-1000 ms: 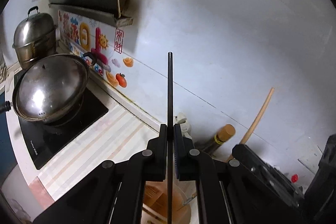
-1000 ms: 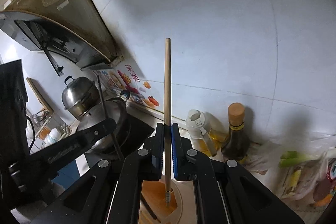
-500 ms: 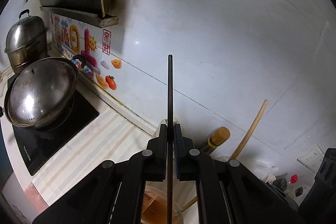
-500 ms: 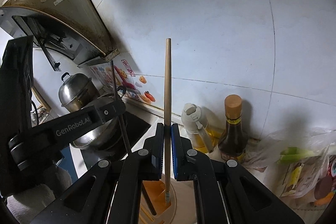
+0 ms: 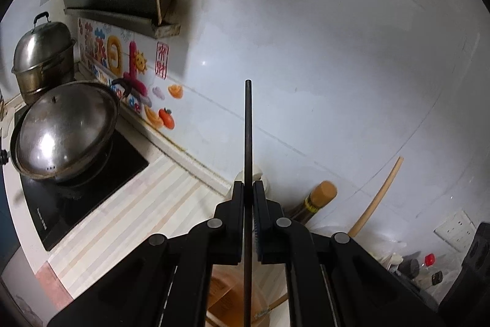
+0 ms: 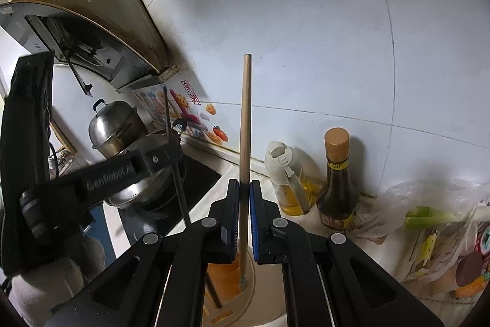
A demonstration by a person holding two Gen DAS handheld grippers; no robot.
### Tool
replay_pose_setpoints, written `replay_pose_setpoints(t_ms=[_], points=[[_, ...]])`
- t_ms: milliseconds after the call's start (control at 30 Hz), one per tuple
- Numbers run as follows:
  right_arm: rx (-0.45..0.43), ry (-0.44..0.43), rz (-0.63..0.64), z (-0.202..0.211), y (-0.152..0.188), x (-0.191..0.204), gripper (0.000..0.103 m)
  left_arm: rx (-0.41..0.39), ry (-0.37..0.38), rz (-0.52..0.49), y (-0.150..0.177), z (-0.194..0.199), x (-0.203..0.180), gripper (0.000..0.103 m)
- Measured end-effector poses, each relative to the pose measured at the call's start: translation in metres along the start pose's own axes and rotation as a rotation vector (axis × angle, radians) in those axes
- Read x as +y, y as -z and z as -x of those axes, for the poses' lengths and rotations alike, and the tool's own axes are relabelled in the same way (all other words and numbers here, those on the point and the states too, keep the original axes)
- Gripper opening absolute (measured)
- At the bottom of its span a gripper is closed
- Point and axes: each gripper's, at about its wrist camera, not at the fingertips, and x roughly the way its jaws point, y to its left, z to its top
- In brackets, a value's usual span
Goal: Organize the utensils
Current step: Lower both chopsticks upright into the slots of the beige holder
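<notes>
My left gripper (image 5: 248, 189) is shut on a thin black utensil handle (image 5: 248, 127) that stands upright between its pads. My right gripper (image 6: 244, 189) is shut on a round wooden handle (image 6: 246, 118), also upright. Both handles reach down into a beige utensil holder with an orange inside (image 6: 250, 287) just below the fingers; the wooden one's lower end rests in an orange compartment. In the right wrist view the left gripper (image 6: 167, 153) shows at the left with the black handle (image 6: 171, 127). The left wrist view catches the holder (image 5: 225, 293) and the wooden handle (image 5: 379, 195) leaning at the right.
A lidded wok (image 5: 64, 131) sits on a black cooktop (image 5: 76, 198), a steel steamer pot (image 5: 43, 57) behind it, a range hood (image 6: 92, 29) above. An oil dispenser (image 6: 284, 173) and dark bottle (image 6: 337, 180) stand against the wall. A bag of groceries (image 6: 438, 222) lies right.
In the right wrist view the left gripper with the black handle has risen slightly and come a little closer. The right gripper and wooden handle have kept their place.
</notes>
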Motion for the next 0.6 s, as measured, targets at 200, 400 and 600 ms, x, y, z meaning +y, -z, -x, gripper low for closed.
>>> replay_pose_setpoints(t_ms=[200, 400, 600], points=[[0.003, -0.008, 0.015, 0.0, 0.0, 0.001, 0.007, -0.002, -0.039, -0.052, 0.002, -0.013, -0.009, 0.003], [0.029, -0.029, 0.032, -0.001, 0.006, 0.001, 0.007, 0.047, -0.044, -0.067, 0.018, -0.021, -0.008, 0.003], [0.128, -0.081, 0.03, -0.004, 0.01, -0.001, 0.011, 0.128, -0.037, -0.049, 0.031, -0.004, -0.003, 0.008]])
